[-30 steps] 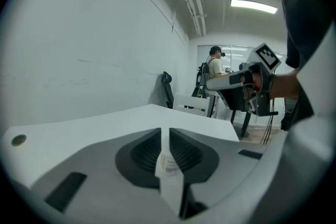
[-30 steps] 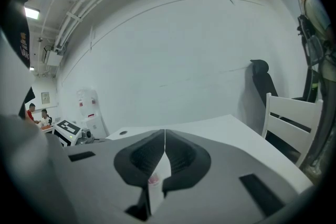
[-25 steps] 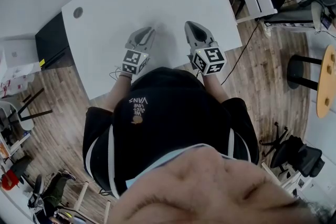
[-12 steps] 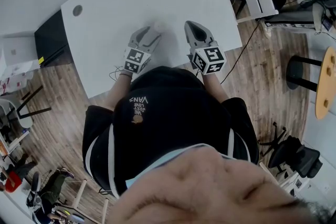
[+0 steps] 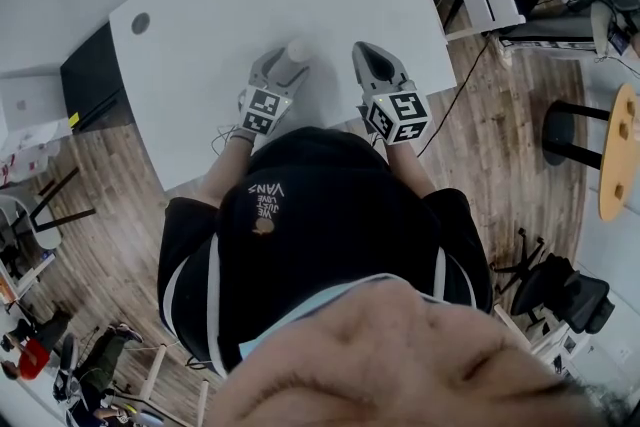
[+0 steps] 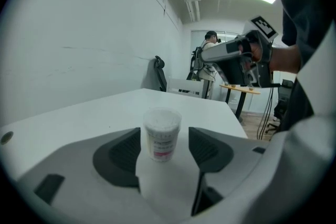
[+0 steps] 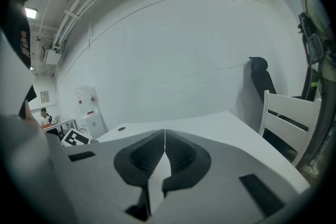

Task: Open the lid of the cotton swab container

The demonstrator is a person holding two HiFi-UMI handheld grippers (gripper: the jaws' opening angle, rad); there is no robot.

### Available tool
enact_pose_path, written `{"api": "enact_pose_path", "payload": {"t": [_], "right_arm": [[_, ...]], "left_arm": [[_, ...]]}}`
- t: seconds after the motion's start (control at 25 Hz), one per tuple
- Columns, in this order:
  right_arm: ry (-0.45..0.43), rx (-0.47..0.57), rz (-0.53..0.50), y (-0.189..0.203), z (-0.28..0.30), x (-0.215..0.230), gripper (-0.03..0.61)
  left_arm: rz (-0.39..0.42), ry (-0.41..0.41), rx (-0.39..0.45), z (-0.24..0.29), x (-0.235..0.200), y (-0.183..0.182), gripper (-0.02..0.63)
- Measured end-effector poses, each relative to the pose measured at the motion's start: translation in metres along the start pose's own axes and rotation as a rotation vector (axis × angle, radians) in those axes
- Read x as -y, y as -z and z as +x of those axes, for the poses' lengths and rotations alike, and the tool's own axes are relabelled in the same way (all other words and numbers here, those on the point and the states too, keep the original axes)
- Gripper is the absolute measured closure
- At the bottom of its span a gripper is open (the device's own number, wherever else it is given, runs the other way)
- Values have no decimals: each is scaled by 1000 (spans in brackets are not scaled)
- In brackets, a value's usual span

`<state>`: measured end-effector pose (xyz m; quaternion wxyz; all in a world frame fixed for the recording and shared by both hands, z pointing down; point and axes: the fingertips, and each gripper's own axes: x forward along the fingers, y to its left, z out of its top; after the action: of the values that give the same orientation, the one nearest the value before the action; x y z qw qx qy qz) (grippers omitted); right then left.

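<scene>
Straddling the lidded cotton swab container [image 6: 161,136], upright at frame centre on the counter [image 6: 79,118], the left gripper [image 5: 284,67] is opening, pads clear of it. Next, it should close on the body, then the clenched, empty right gripper [image 7: 164,139] takes the lid.

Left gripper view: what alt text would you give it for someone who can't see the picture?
A small clear cotton swab container stands upright on a white table, right between the two dark pads of the left gripper, whose jaws are opening around it. Behind it are a white wall and office furniture.
</scene>
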<state>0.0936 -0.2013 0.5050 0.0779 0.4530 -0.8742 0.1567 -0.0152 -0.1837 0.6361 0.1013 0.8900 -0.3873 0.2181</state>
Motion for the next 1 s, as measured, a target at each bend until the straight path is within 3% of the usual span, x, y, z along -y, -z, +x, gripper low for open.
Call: {"api": "enact_pose_path", "payload": {"t": [0.4, 1.0], "right_arm": [[20, -8, 10, 5, -7, 13, 566], [28, -6, 12, 4, -11, 22, 565]], "left_arm": [[3, -42, -38, 18, -6, 6, 351], [2, -43, -104, 34, -6, 16, 351]]}}
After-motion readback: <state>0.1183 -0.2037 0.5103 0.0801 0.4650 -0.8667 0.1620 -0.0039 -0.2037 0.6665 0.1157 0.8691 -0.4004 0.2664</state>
